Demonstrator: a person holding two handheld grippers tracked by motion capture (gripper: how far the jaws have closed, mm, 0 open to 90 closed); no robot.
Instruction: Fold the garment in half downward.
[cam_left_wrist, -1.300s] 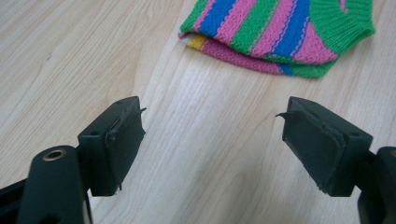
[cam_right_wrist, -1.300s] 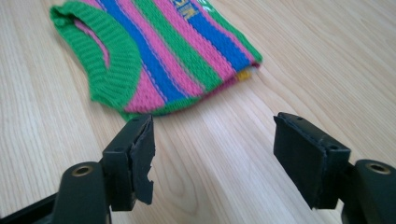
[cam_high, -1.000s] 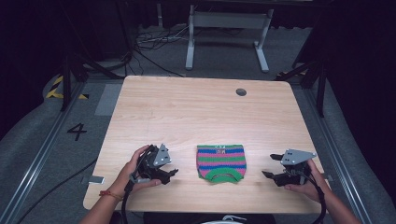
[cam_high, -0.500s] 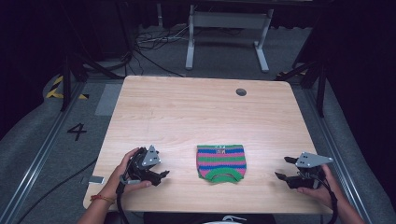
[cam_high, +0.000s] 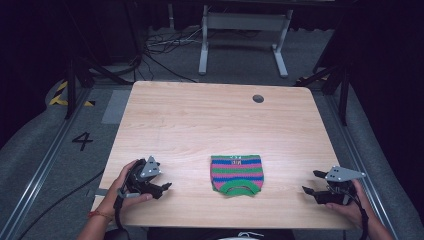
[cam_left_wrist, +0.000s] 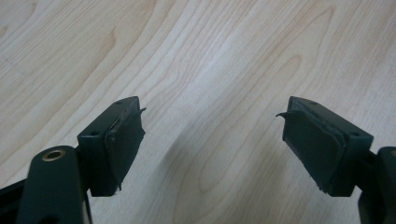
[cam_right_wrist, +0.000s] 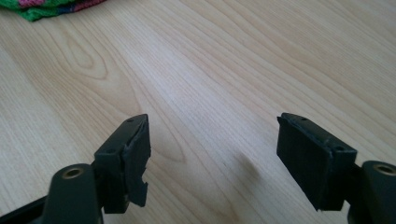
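1. Compared with one second ago, both grippers have moved outward and toward the near edge of the table (cam_high: 165, 120). The left gripper (cam_high: 161, 187) is now well apart from the cloth (cam_high: 236, 174), and the right gripper (cam_high: 314, 184) has gone far to the right, close to the table's corner.
2. In both gripper views the jaws stand spread, with nothing between them except bare wood.
3. This suggests that the work on the cloth is finished, or at least paused: both hands have let go and drawn back.
4. The cloth lies flat between the two grippers, near the front edge, touching neither.
5. It is a small knitted piece, folded into a neat, almost square shape, with green, pink and blue stripes and a green border curving along its near side.
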